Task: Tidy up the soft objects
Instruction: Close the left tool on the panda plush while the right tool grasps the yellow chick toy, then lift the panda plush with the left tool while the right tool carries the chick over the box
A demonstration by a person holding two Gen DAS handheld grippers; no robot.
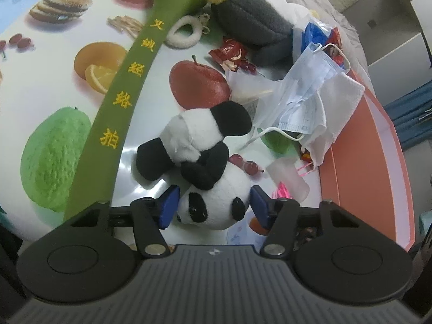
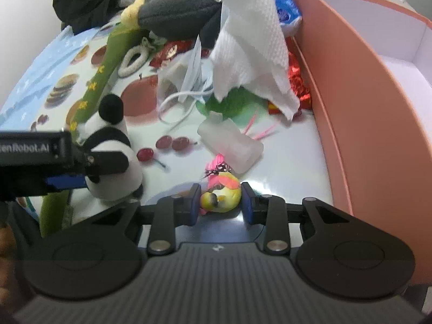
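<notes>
The left gripper point(image 1: 214, 205) has its blue pads on either side of the panda plush point(image 1: 205, 162)'s head, touching it or very nearly; whether they are truly squeezing I cannot tell. The panda lies on the fruit-print tablecloth point(image 1: 54, 86), body pointing away from the tool, beside a long green fabric paddle point(image 1: 121, 100) with yellow characters.

The right gripper point(image 2: 220, 201) stands open around a small yellow toy point(image 2: 222, 193) with pink and orange trim, with a gap on the right side.

The orange box point(image 2: 359, 124) sits along the right edge of the table, its white interior bare in the part on view. Heaped just outside its wall are a white paper towel point(image 2: 251, 54), a blue face mask point(image 1: 310, 81), red wrappers point(image 1: 232, 54) and a frosted plastic bottle point(image 2: 232, 143). Farther back rests a grey plush point(image 1: 251, 16) with a yellow pompom.
</notes>
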